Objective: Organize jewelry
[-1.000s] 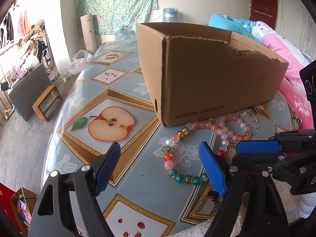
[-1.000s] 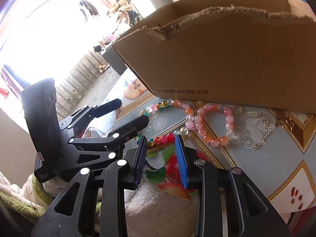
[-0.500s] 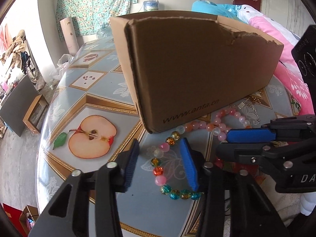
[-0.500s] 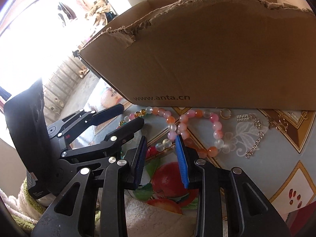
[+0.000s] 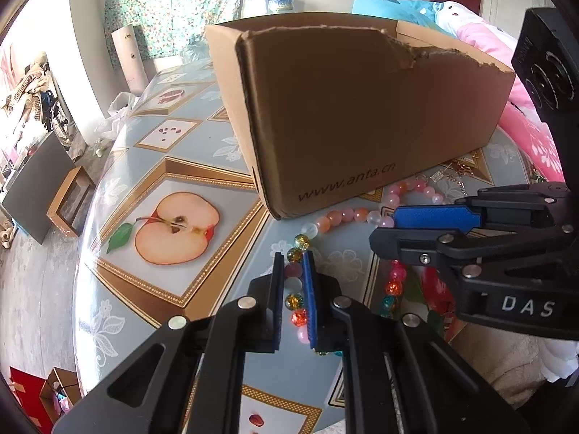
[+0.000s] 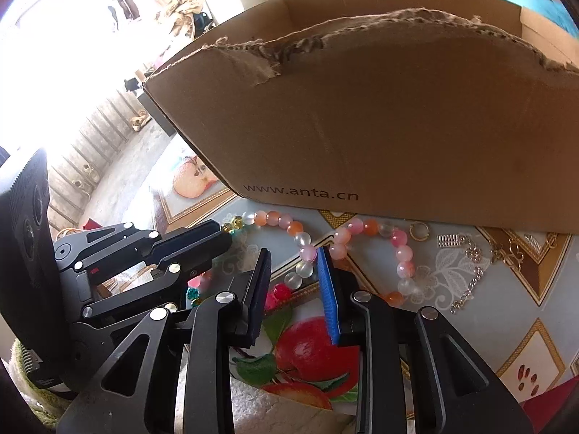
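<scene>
Necklace strand lengthwise between closing left tool pads

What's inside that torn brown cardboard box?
Only bare inner walls near the rim of the torn brown cardboard box show; its tall front wall hides the bottom, so any contents cannot be seen.

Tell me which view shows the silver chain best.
The right wrist view: the silver chain lies fully in sight on the table. In the left wrist view only a small, unclear bit shows beside the cardboard box.
</scene>
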A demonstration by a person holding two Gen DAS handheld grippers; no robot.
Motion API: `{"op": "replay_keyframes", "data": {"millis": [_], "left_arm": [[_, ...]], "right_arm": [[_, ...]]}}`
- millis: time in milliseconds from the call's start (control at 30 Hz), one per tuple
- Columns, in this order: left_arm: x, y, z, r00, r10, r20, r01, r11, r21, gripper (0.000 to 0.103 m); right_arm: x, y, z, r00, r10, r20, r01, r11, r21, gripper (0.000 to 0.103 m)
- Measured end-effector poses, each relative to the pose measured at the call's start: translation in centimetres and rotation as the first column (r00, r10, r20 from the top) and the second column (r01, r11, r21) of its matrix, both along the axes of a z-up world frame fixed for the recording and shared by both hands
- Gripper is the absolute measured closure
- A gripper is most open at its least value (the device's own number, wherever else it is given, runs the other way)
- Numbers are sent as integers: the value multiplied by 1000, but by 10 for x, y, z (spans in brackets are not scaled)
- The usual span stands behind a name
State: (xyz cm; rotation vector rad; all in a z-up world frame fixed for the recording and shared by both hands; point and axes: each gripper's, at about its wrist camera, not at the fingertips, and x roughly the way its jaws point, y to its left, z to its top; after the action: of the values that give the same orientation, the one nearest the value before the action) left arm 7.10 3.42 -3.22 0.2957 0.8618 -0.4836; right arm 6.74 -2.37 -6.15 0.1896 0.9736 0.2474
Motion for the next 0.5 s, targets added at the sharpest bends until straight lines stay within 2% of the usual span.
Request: {"op": "replay_keyframes", "data": {"millis": [100,167,333,500], "left_arm": [[-3,-5,-1,1000,-3,7,2,1000,17,93],[-2,-8,-1,1000,-2,19,1,1000,21,93],[-8,-3,4,999,6,53,-7,1000,29,94],[-29,8,34,995,23,95,-21,999,-29,94]], "right_arm": [[1,13,-1,999,17,28,-14,995,-94,91],[1,16,-3,999,25,37,-21,994,-108,96],[-6,11,2,998,26,59,-23,999,-47,96],[-24,6,18,993,51,109,-54,998,25,96]]}}
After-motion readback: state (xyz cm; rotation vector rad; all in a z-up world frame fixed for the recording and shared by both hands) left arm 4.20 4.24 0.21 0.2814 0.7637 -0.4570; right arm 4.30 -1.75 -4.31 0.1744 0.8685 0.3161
